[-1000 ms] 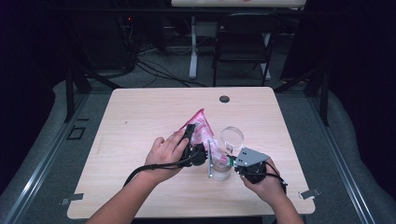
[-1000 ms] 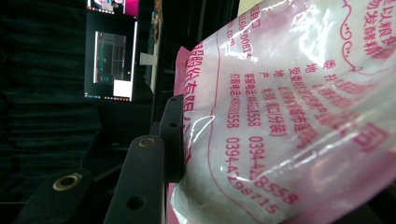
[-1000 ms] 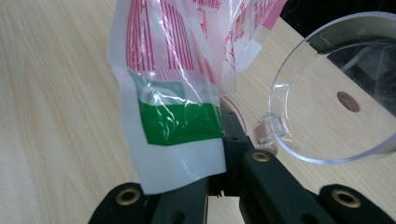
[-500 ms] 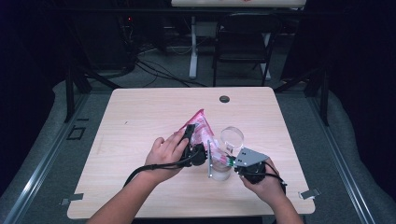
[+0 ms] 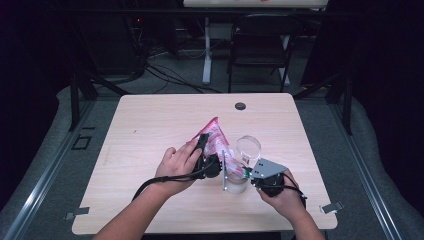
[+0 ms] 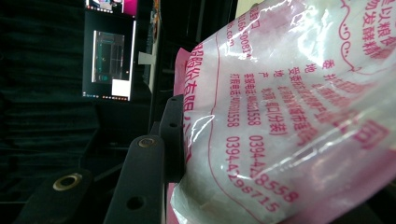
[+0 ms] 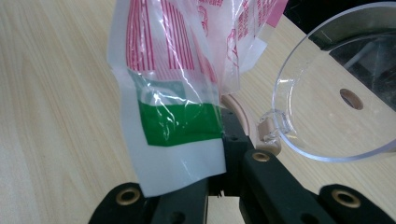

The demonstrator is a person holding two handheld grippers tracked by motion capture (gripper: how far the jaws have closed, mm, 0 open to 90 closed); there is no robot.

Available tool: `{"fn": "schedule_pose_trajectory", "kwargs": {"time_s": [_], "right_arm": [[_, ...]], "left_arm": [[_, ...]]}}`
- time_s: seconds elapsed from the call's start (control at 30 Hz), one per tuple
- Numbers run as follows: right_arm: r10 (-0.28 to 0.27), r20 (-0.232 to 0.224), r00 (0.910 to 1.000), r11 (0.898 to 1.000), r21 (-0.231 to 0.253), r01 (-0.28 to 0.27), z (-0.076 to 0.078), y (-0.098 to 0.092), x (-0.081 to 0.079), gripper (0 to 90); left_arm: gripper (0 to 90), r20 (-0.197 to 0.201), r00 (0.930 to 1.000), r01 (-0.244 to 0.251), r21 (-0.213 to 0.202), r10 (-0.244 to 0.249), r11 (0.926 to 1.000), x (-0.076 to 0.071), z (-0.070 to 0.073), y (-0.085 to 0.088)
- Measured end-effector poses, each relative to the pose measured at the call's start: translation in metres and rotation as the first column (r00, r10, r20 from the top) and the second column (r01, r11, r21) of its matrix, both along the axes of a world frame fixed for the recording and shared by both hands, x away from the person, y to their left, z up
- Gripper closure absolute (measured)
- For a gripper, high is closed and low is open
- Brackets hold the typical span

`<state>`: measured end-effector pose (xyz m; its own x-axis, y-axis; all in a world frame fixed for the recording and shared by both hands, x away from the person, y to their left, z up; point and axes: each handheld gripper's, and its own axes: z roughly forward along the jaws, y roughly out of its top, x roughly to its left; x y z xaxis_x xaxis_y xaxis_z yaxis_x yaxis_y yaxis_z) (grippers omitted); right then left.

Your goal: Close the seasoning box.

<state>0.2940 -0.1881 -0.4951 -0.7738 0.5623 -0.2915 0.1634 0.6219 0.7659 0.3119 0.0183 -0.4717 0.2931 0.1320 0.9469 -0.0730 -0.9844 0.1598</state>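
High view — bag between both hand-held grippers

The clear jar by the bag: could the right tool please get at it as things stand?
Probably not yet. The right tool is shut on the corner of the pink bag, so it would have to let go first. The clear jar stands right beside it, its hinged lid open, with nothing between.

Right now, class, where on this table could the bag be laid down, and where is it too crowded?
Free: the left half of the table, from its left edge to the left hand; also the far strip between the bag and the round hole. Crowded: the near middle, where both tongs, the bag and the clear jar with its open lid sit together.
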Motion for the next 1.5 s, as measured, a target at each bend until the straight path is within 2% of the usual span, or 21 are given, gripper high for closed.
{"fn": "schedule_pose_trajectory", "kwargs": {"time_s": [0.37, 1.5], "right_arm": [[-0.004, -0.003, 1.0, 1.0, -0.003, 0.004, -0.0013, -0.0002, 0.0007, 90.0], [-0.025, 0.013, 0.9996, 0.999, 0.021, 0.024, 0.0043, -0.0075, 0.0008, 90.0]], "left_arm": [[65.7, 0.0, 1.0, 0.004, -0.002, -0.004, 1.0, 0.0003, -0.002, 0.0001], [65.8, 0.017, 0.9998, 0.012, 0.005, -0.012, 0.9999, -0.004, 0.0072, -0.0046]]}}
